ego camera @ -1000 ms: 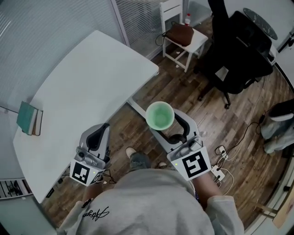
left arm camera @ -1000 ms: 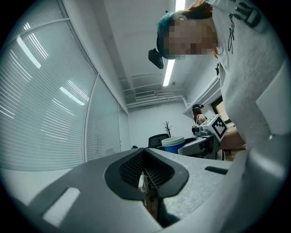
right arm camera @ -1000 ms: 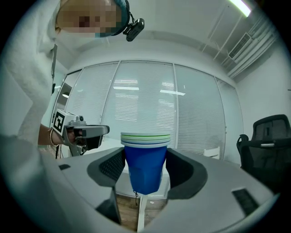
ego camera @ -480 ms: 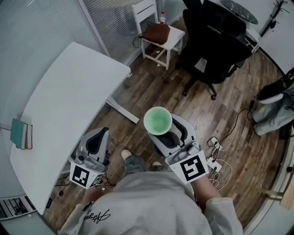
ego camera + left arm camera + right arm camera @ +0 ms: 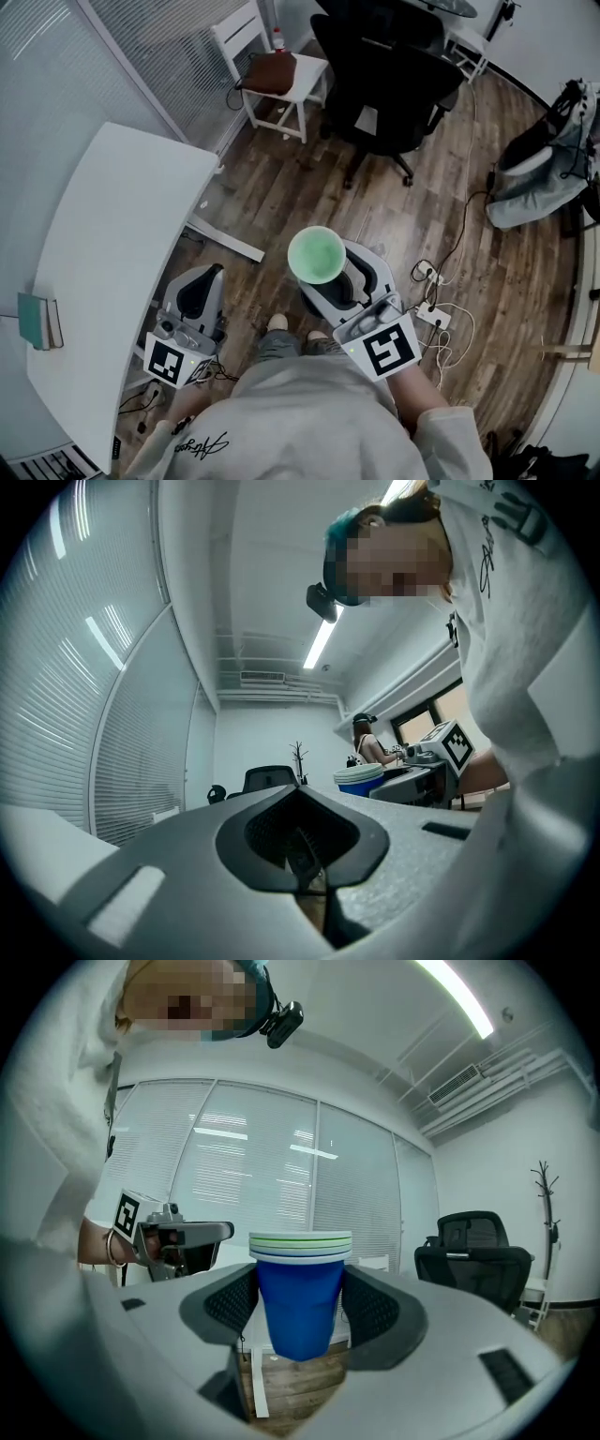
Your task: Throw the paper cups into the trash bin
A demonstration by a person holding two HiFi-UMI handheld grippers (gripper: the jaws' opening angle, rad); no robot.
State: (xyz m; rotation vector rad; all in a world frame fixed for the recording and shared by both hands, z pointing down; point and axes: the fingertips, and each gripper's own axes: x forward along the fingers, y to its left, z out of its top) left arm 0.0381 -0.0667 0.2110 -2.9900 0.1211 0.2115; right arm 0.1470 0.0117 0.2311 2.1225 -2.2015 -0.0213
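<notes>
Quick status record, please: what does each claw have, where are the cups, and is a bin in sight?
right claw: shut on a stack of paper cups, blue outside, green inside, upright
left claw: shut, nothing in it
cups' place: held above the wood floor, apart from the white table
on the table: books near its edge
trash bin: none I can make out in any view

Surface [image 5: 112,244] is far left, books [image 5: 36,320] on its left edge. Left claw [image 5: 204,279] is just right of the surface, over the floor [image 5: 309,197]. Right claw [image 5: 330,274] is further right, paper cups [image 5: 317,255] nested between its jaws. Behind the surface and to its right is a side chair [image 5: 272,70], with the office chair [image 5: 394,75] beyond it.
</notes>
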